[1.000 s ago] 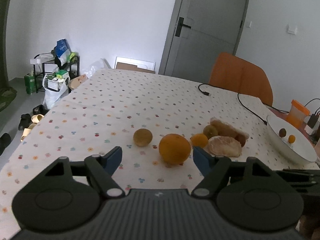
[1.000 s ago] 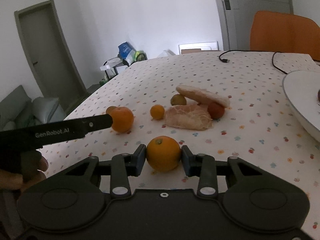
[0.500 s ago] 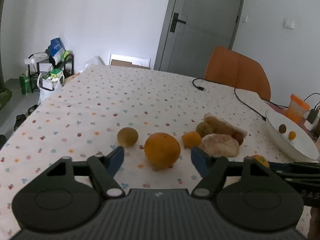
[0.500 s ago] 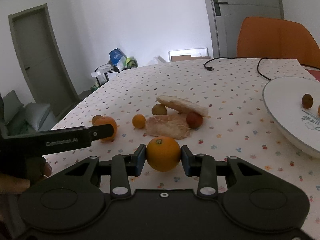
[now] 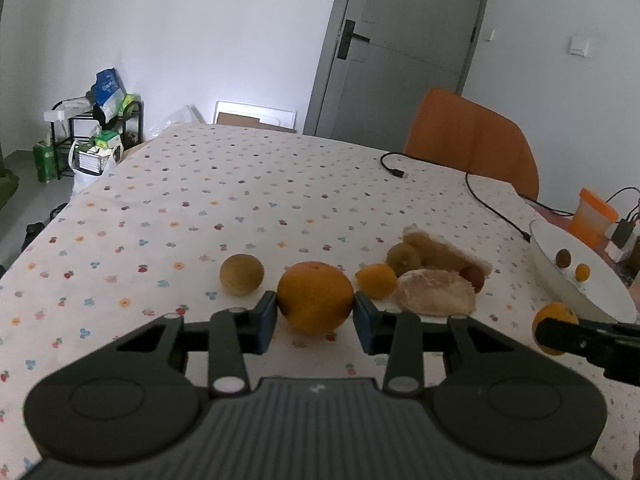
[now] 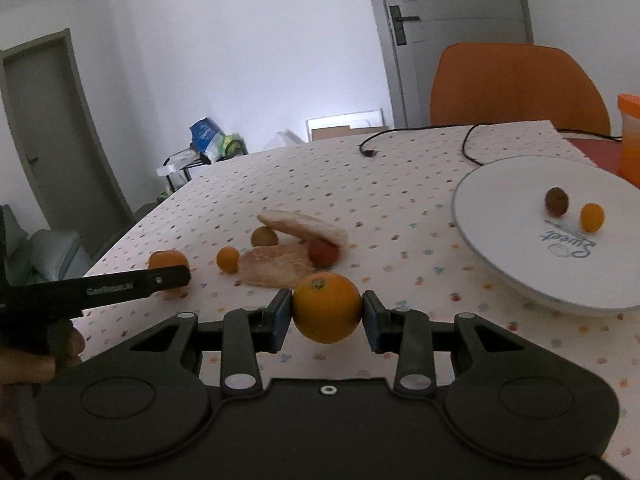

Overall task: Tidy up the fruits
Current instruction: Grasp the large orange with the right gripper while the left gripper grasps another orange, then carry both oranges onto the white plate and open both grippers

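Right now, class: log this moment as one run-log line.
left gripper: shut on orange | right gripper: shut on second orange, lifted | plate: two small fruits | next: likely plate

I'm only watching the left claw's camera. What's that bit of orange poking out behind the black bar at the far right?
Observer: That bar is the right claw, shut on a second orange, pinched on both sides.
Visitor: Does the white plate hold anything besides the two small fruits?
Observer: No more fruit, but it has blue lettering printed on it that reads "Sweet".
Visitor: Who moves the left claw that is closed on the big orange?
Observer: A person's hand grips its handle, behind your camera.
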`<state>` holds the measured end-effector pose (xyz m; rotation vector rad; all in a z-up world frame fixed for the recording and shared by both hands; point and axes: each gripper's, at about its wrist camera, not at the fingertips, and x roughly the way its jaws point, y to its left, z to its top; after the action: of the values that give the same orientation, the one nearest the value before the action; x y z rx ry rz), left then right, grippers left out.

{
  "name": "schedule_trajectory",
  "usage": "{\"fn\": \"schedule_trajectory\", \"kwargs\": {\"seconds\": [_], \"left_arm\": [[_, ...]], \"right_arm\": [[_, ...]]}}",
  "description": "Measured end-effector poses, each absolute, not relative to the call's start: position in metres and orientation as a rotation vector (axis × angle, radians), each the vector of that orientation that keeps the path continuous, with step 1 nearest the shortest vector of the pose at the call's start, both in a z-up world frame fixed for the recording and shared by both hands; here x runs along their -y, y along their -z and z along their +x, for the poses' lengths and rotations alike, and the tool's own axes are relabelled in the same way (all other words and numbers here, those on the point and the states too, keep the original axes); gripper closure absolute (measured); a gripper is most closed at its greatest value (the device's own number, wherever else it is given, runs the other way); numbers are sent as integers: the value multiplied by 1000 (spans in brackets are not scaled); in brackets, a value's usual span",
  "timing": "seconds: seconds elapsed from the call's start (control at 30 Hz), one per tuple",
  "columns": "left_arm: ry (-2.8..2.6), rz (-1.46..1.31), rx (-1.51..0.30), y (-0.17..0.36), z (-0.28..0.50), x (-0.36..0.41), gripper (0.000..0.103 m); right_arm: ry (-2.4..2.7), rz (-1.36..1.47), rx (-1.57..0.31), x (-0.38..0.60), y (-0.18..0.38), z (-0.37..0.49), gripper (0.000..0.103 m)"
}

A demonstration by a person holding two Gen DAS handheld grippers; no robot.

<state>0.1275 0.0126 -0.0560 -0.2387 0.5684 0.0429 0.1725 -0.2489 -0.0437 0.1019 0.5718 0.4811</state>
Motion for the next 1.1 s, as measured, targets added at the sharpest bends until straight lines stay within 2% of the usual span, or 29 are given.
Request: {"fn": "schedule_trajectory", "kwargs": {"seconds": [1.1], "left_arm": [[169, -129, -473, 10, 133, 103, 64]], "right_arm": [[-288, 237, -433, 355, 25, 160, 67]]}}
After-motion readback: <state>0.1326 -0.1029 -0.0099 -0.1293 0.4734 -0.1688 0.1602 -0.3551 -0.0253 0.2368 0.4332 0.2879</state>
